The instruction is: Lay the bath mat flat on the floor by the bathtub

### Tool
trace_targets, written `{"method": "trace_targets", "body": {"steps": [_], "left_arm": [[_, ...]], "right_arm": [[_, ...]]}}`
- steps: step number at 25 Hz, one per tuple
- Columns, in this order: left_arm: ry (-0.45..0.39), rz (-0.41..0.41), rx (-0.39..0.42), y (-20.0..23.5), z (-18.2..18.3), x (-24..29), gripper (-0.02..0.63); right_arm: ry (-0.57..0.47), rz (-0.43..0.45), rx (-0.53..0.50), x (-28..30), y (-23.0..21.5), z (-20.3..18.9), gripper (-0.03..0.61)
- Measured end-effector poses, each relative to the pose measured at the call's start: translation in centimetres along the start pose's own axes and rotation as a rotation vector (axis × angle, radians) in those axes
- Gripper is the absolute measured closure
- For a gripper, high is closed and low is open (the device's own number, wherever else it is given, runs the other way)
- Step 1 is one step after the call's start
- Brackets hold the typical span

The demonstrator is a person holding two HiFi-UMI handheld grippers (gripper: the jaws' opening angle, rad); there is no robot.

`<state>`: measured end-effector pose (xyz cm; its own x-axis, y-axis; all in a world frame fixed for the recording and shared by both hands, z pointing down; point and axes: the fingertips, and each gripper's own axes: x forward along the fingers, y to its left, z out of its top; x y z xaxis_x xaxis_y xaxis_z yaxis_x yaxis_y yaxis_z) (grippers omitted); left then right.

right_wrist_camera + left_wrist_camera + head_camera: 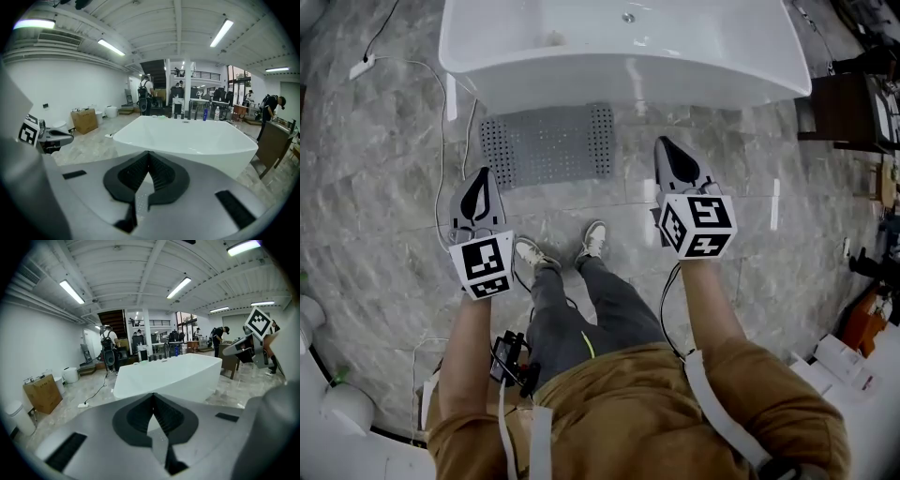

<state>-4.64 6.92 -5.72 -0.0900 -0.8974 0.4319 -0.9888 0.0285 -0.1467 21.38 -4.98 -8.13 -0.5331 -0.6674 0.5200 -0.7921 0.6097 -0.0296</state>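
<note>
bath mat (548,145) flat on the floor (384,178) beside the bathtub (623,56)
left claw (483,180) and right claw (666,148) closed, empty; mat likely soft, light: pinch its near corners.

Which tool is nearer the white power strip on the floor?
Left. The left tool hangs right of the power strip; the right tool is farther right, past the bath mat.

A white power strip (362,66) lies at ten o'clock in the head view, and a dark wooden cabinet (842,108) stands at two o'clock. In the right gripper view a cardboard box (84,120) sits at nine o'clock, a person with a backpack (143,101) stands near twelve, and another person (273,110) bends at three.
</note>
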Motion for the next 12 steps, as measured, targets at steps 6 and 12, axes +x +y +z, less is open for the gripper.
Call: {"method": "trace_targets", "body": {"steps": [6,12], "left_arm": [[-0.021,0.008,0.008,0.3,3.5,-1.7,0.611],[-0.039,0.033,-0.009,1.4,5.9,-3.0,0.61]], "right_arm": [[-0.031,-0.008,0.009,-1.7,-0.5,3.2,0.574],[-0.074,-0.001,-0.003,-2.7,-0.3,6.3,0.574]]}}
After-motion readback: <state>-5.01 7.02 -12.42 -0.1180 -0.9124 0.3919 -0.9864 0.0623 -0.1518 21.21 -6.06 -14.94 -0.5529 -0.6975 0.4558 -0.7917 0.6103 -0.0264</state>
